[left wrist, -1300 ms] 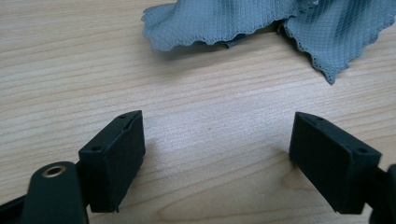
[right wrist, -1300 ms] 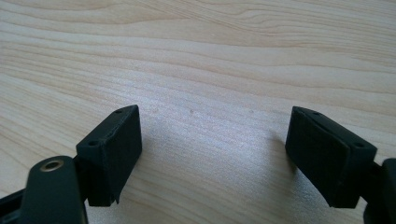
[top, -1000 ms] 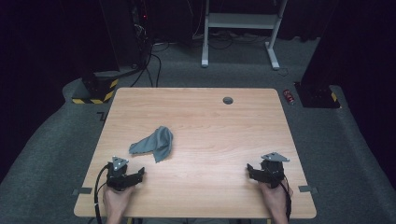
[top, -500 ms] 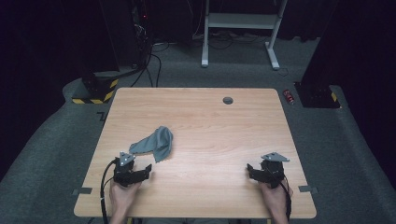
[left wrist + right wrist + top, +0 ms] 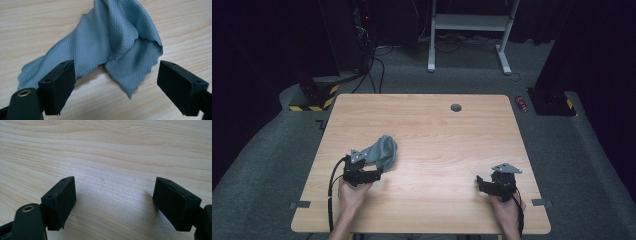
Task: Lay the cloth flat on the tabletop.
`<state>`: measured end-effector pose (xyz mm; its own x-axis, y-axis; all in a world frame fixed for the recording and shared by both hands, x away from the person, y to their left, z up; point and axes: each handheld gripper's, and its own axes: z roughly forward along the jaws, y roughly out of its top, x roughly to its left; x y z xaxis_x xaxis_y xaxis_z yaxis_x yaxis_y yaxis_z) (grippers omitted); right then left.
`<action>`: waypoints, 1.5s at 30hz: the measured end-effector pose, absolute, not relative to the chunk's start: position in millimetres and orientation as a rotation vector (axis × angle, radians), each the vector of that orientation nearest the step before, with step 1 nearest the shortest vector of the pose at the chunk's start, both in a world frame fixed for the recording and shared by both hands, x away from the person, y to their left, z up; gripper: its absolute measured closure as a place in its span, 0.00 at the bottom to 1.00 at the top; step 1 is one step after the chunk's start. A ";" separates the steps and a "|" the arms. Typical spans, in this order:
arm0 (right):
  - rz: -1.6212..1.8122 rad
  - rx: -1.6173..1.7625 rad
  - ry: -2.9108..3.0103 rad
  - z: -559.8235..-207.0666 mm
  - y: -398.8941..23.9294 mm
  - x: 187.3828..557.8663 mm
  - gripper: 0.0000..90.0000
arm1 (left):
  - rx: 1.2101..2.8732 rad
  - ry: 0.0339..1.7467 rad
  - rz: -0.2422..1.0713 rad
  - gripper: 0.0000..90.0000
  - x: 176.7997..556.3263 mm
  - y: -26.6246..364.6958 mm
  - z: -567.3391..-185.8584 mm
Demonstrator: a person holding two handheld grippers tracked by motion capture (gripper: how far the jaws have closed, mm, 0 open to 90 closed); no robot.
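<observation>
A crumpled grey-blue cloth (image 5: 382,150) lies on the left half of the wooden table (image 5: 437,135). My left gripper (image 5: 374,174) sits right at the cloth's near edge, jaws open. In the left gripper view the cloth (image 5: 112,42) spreads just ahead of the wide-apart jaws of the left gripper (image 5: 116,85), its pointed corner reaching down between them without touching either. My right gripper (image 5: 482,182) rests near the table's front right, open, and the right gripper (image 5: 113,205) has bare wood between its jaws.
A small dark round grommet (image 5: 456,107) sits near the table's far edge. A white desk frame (image 5: 467,30) stands on the grey carpet beyond, with a yellow-black striped block (image 5: 314,97) at far left and a small red object (image 5: 522,103) off the table's far right corner.
My left gripper has moved forward and to the right, up to the cloth's near edge. The right gripper and the cloth have stayed put.
</observation>
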<state>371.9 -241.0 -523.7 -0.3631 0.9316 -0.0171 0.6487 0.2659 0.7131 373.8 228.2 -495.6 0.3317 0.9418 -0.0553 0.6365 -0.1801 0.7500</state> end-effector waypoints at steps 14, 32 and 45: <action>0.869 1.428 2.106 -523.7 -241.0 372.0 0.21 | 1.939 1.421 0.555 0.19 414.3 210.8 -500.3; 0.871 1.427 2.106 -523.7 -240.6 372.4 0.21 | 2.009 1.456 0.616 0.56 423.2 212.7 -514.6; 0.871 1.426 2.106 -523.7 -240.6 372.3 0.21 | 1.979 1.419 0.591 0.93 419.5 213.8 -509.2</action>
<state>372.3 -240.6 -523.7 -0.3651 0.9308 -0.0170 0.6472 0.2669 0.7140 419.5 213.8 -509.2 0.3210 0.9471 -0.0006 0.6670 -0.2256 0.7100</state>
